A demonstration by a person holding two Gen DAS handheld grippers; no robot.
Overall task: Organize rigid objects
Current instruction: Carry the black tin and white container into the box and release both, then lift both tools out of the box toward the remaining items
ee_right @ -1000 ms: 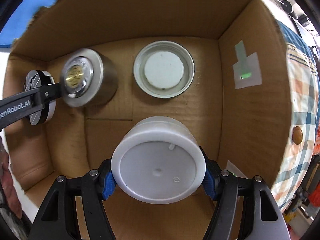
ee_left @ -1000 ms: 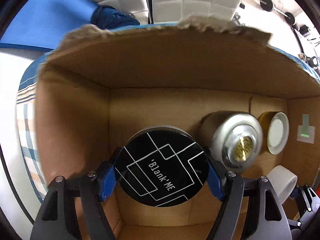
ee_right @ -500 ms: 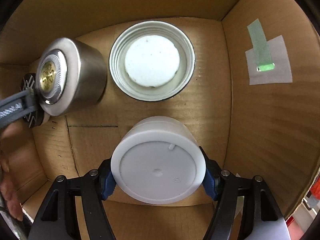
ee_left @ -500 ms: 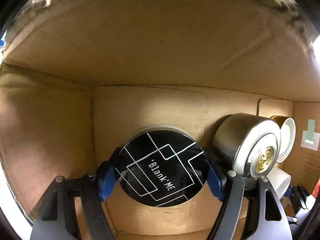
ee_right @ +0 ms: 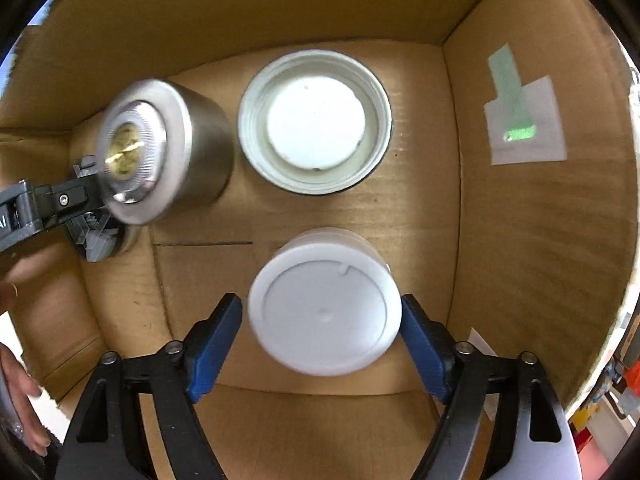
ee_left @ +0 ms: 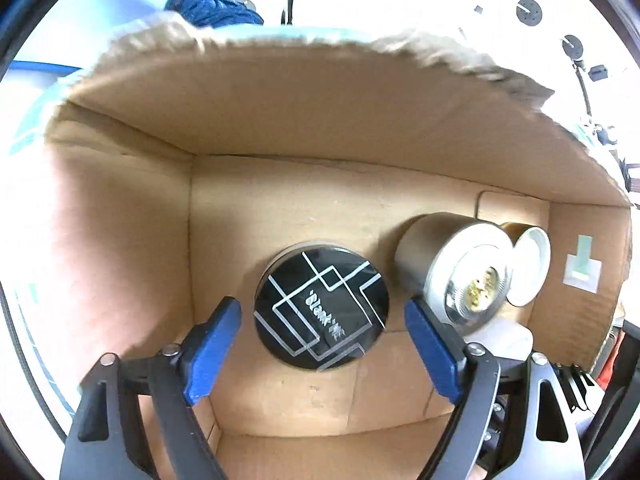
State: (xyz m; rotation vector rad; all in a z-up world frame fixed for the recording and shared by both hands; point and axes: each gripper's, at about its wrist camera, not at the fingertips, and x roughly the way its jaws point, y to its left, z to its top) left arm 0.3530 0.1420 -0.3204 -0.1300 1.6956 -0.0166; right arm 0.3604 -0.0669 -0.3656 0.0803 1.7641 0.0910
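Blue fingers flanking glossy round tin

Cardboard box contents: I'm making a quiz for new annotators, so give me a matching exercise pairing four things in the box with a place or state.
Things:
1. black round tin with white line pattern
2. white plastic jar
3. silver metal cylinder with gold centre
4. upturned metal lid with white liner

Places or states:
A. lies open side up near the box's back wall
B. between the open left gripper's blue pads, untouched
C. between the open right gripper's blue pads
D. stands beside the lid, left of it in the right wrist view

Pairs: 1-B, 2-C, 3-D, 4-A
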